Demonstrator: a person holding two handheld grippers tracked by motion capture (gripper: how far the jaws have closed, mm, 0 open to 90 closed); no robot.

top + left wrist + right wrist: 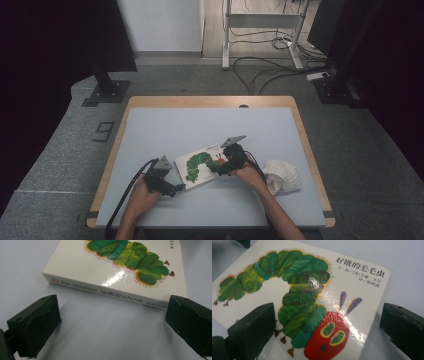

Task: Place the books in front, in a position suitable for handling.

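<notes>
The glossy white board book with a green caterpillar (203, 167) looks stiff, light and slippery; grip its spine edge at 7 o'clock; left tool (110, 322) and right tool (327, 327) both gape apart

A pale blue-grey table (165, 130) carries a picture book (200, 165) and a white cloth (283, 176).

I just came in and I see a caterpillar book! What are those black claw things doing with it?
A person sits at the table holding a gripper in each hand. The caterpillar book lies flat and closed on it. The left gripper is open, facing the book's spine from just in front without touching it. The right gripper is open too, poised over the cover near the caterpillar's red face. Neither one has hold of the book. A crumpled white cloth lies off to the right.
</notes>
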